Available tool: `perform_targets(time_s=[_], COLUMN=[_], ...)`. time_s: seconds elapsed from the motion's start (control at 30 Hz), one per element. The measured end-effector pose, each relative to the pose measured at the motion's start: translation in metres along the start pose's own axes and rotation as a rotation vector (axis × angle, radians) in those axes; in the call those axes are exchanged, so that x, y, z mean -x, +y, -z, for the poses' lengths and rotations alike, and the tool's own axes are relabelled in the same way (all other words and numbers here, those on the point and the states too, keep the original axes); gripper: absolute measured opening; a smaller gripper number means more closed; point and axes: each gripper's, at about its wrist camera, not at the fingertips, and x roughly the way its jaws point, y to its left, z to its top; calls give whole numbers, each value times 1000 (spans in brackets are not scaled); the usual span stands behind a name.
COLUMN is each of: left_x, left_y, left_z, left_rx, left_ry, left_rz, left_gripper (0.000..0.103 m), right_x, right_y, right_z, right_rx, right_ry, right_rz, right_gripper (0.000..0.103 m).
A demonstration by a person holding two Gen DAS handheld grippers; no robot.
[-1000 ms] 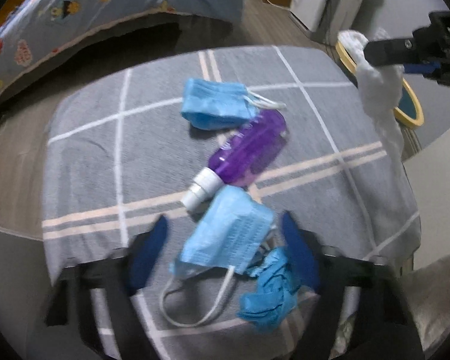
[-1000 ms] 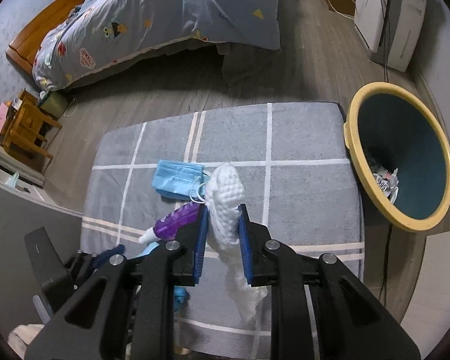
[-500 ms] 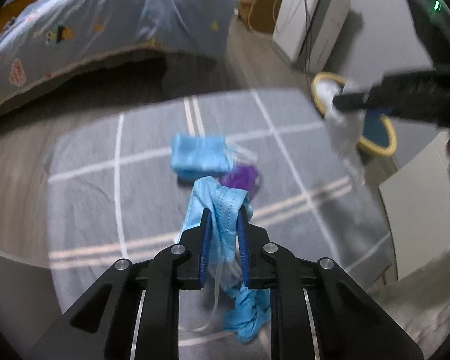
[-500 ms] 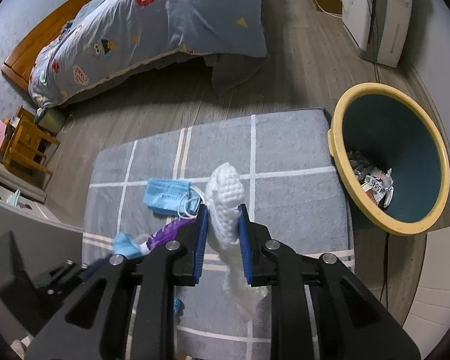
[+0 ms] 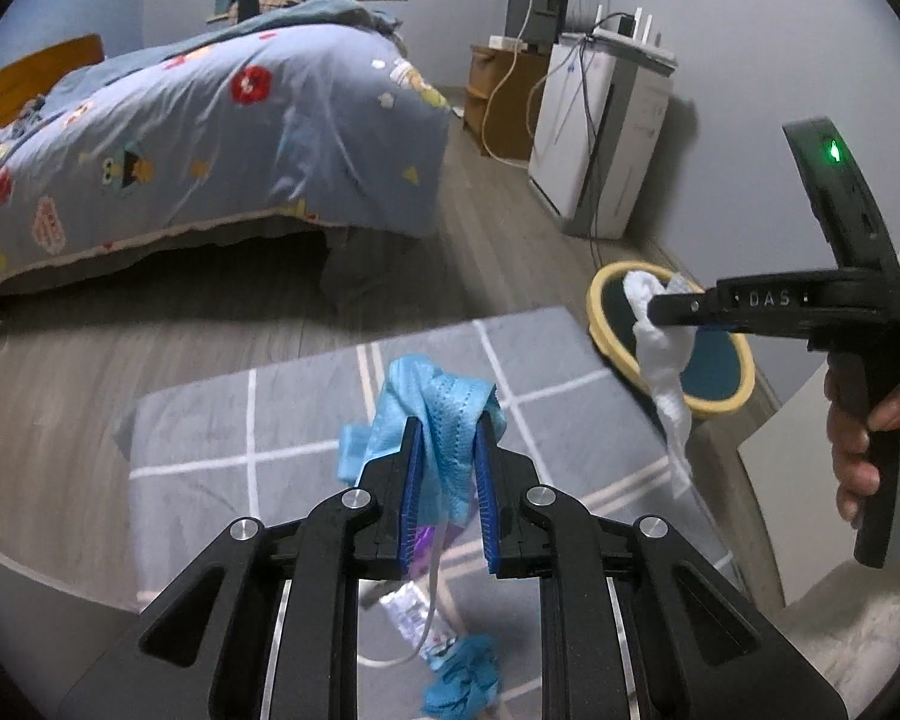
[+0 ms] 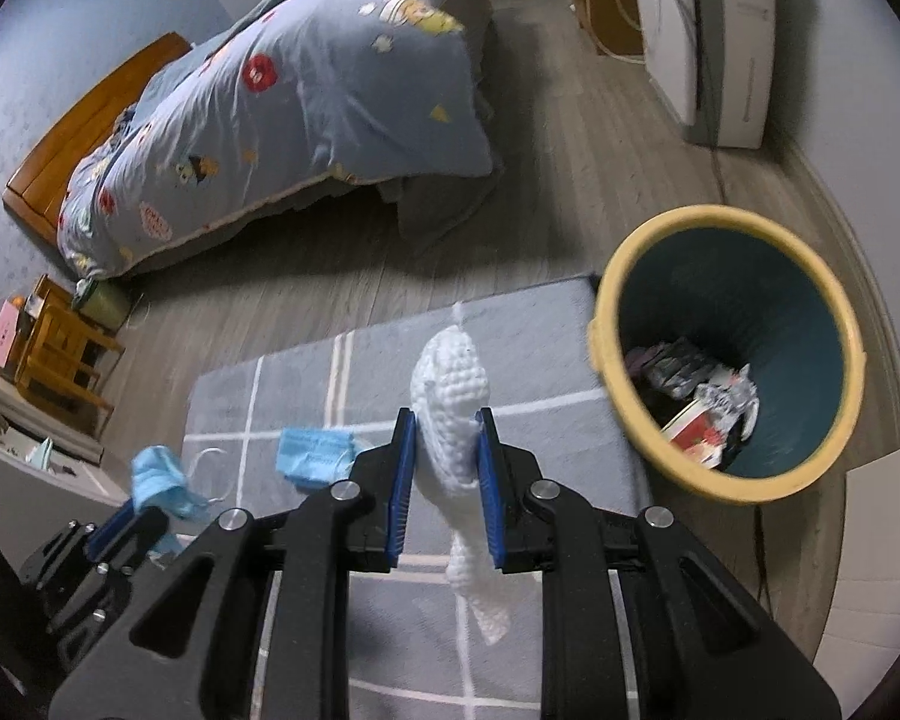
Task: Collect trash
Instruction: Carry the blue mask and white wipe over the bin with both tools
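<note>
My left gripper (image 5: 447,432) is shut on a blue face mask (image 5: 444,414) and holds it above the grey checked mat (image 5: 240,420); it also shows in the right wrist view (image 6: 156,483). My right gripper (image 6: 447,420) is shut on a white paper towel (image 6: 450,402) that hangs down, held left of the yellow-rimmed bin (image 6: 624,414). In the left wrist view the towel (image 5: 660,354) hangs in front of the bin (image 5: 717,405). A second blue mask (image 6: 312,456) lies on the mat. A crumpled blue glove (image 5: 462,681) lies below my left gripper.
The bin holds wrappers and paper trash (image 6: 702,408). A bed with a blue patterned quilt (image 5: 210,126) stands behind the mat. A white appliance (image 5: 600,138) with cables stands against the far wall. A small wooden stool (image 6: 60,348) is at the left.
My left gripper closed on the blue mask and lifted it off the mat. My right gripper carried the white towel closer to the bin.
</note>
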Motion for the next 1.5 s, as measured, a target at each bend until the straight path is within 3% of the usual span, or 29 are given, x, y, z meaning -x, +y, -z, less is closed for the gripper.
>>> perform_targets(time_s=[0.47, 0.97, 1.13, 1.5], left_x=[-13, -53, -67, -107], left_y=[-30, -100, -128, -167], left_z=[-24, -32, -32, -43], left_rx=[-13, -125, -175, -221], left_ry=[-18, 40, 73, 124], left_rz=[15, 84, 122, 184], left_gripper=[18, 18, 18, 18], right_x=[12, -2, -11, -20], right_y=[-63, -140, -155, -167], right_z=[-14, -22, -26, -37], right_rx=[-63, -191, -200, -215], right_ry=[-40, -23, -20, -49], right_rz=[36, 111, 145, 129], right_gripper=[20, 20, 20, 20])
